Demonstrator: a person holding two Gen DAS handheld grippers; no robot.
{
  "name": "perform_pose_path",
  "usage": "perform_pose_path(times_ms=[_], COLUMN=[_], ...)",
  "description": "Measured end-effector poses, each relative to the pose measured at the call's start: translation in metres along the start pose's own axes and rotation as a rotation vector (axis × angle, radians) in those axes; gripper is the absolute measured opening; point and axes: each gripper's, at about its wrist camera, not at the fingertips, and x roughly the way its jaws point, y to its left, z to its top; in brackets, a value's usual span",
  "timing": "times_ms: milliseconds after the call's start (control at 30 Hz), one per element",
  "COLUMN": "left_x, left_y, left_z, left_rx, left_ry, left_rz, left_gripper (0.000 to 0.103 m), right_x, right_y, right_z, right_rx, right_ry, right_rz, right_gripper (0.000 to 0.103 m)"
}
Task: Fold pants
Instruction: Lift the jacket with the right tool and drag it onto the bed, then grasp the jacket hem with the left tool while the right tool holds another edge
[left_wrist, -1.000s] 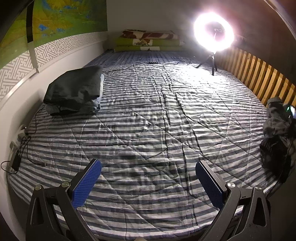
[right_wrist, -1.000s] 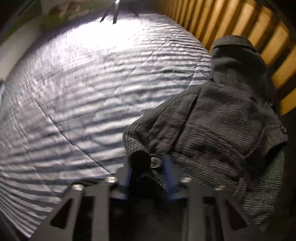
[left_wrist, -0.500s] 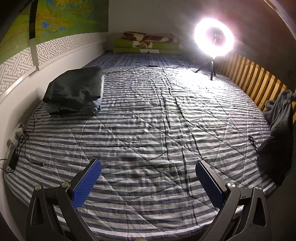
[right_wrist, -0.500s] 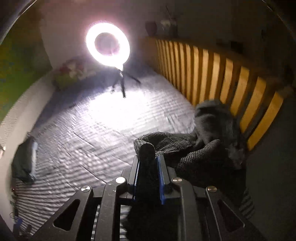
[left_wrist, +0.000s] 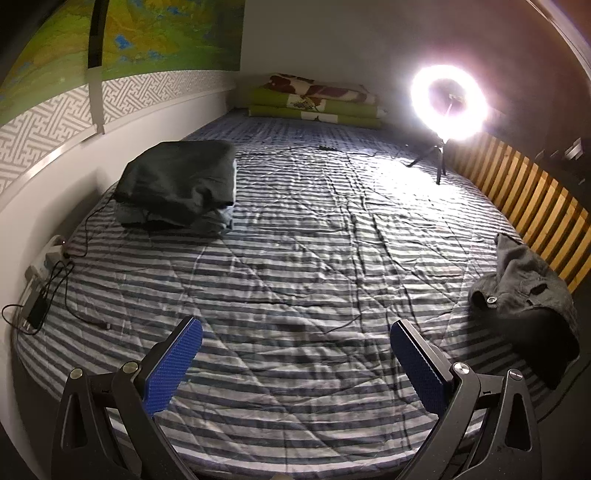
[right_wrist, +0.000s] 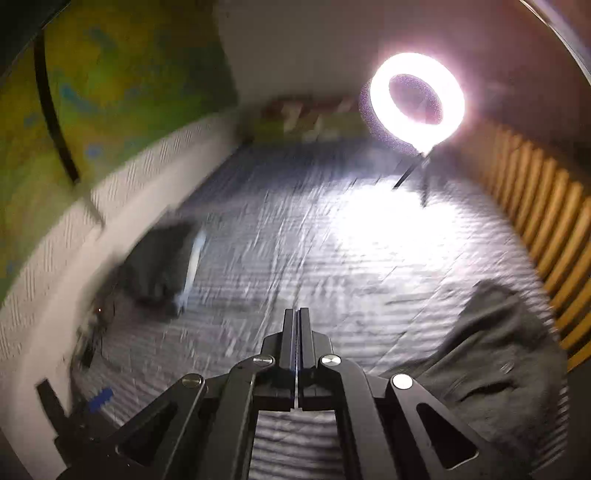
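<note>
Fetching step: grey pants (left_wrist: 524, 291) lie crumpled beside the slatted rail (left_wrist: 535, 199); right gripper (right_wrist: 296, 314) pressed together, empty; left gripper (left_wrist: 295, 332) spread; next needs regrasping the waistband.

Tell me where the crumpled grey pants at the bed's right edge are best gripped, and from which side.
Probably the waistband by the metal button: that edge of the pants sits raised on the heap and faces the middle of the bed. Come from the bed's middle, since wooden slats stand close behind. The right claw is shut and empty.

Striped bed (left_wrist: 295, 258), crumpled pants (left_wrist: 524, 291), folded clothes (left_wrist: 181, 184), ring light (left_wrist: 447, 103)
</note>
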Motion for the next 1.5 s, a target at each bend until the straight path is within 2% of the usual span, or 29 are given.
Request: perform_pose_path(times_ms=[133, 200, 267, 300, 367, 433, 533, 567, 667, 733, 800, 967, 1000, 1033, 1067, 1100, 1133, 1200, 1233, 1433, 1467, 1500], left_x=[0.002, 0.006, 0.014, 0.02, 0.036, 0.054, 0.078, 0.088, 0.115, 0.133, 0.148, 0.186, 0.19, 0.194, 0.197, 0.201, 0.202, 0.205, 0.206, 0.192, 0.19, 0.189], left_y=[0.003, -0.001, -0.011, -0.019, -0.042, -0.07, -0.119, -0.139, -0.183, -0.206, -0.222, -0.244, -0.247, -0.251, -0.252, -0.254, -0.254, -0.257, -0.258, -0.262, -0.263, -0.264], left_z=[-0.003, -0.005, -0.005, -0.004, -0.002, -0.002, -0.006, -0.008, -0.01, -0.009, -0.004, 0.016, 0.02, 0.024, 0.027, 0.03, 0.032, 0.038, 0.041, 0.051, 0.05, 0.049], left_rx=[0.023, 0.031, 0.047, 0.06, 0.101, 0.166, 0.269, 0.308, 0.353, 0.354, 0.35, 0.281, 0.261, 0.249, 0.241, 0.225, 0.213, 0.202, 0.2, 0.24, 0.249, 0.253], left_ry=[0.015, 0.017, 0.02, 0.028, 0.064, 0.119, 0.166, 0.188, 0.238, 0.25, 0.249, 0.314, 0.315, 0.322, 0.332, 0.354, 0.367, 0.371, 0.367, 0.322, 0.315, 0.314], left_rz=[0.002, -0.009, -0.038, -0.061, -0.123, -0.205, -0.286, -0.315, -0.368, -0.378, -0.37, -0.403, -0.408, -0.41, -0.41, -0.424, -0.436, -0.437, -0.439, -0.462, -0.454, -0.448], left_gripper=[0.103, 0.103, 0.103, 0.103, 0.103, 0.103, 0.103, 0.103, 0.103, 0.103, 0.103, 0.101, 0.092, 0.075, 0.063, 0.041, 0.023, 0.013, 0.009, 0.003, 0.003, 0.003], right_x=[0.056, 0.064, 0.063, 0.058, 0.041, 0.02, -0.021, -0.035, -0.055, -0.059, -0.059, -0.043, -0.039, -0.036, -0.034, -0.034, -0.036, -0.04, -0.042, -0.057, -0.057, -0.055], right_y=[0.015, -0.003, -0.031, -0.051, -0.093, -0.126, -0.181, -0.196, -0.217, -0.222, -0.229, -0.239, -0.243, -0.245, -0.249, -0.254, -0.258, -0.267, -0.271, -0.262, -0.257, -0.251], right_z=[-0.043, -0.069, -0.096, -0.107, -0.13, -0.146, -0.172, -0.185, -0.207, -0.217, -0.226, -0.227, -0.225, -0.224, -0.222, -0.22, -0.217, -0.21, -0.205, -0.189, -0.191, -0.194], right_rx=[-0.03, -0.022, 0.004, 0.021, 0.079, 0.143, 0.229, 0.242, 0.243, 0.236, 0.229, 0.223, 0.225, 0.231, 0.246, 0.267, 0.29, 0.319, 0.327, 0.231, 0.215, 0.197], right_ry=[0.136, 0.171, 0.183, 0.179, 0.175, 0.178, 0.162, 0.161, 0.17, 0.182, 0.186, 0.195, 0.2, 0.2, 0.199, 0.194, 0.181, 0.173, 0.174, 0.17, 0.187, 0.205], right_rz=[-0.011, -0.053, -0.135, -0.18, -0.253, -0.294, -0.358, -0.381, -0.421, -0.424, -0.428, -0.415, -0.418, -0.424, -0.421, -0.411, -0.401, -0.391, -0.397, -0.386, -0.378, -0.367], right_gripper=[0.002, 0.015, 0.028, 0.033, 0.035, 0.037, 0.043, 0.048, 0.056, 0.057, 0.059, 0.061, 0.061, 0.061, 0.06, 0.057, 0.05, 0.008, 0.002, 0.002, 0.012, 0.036])
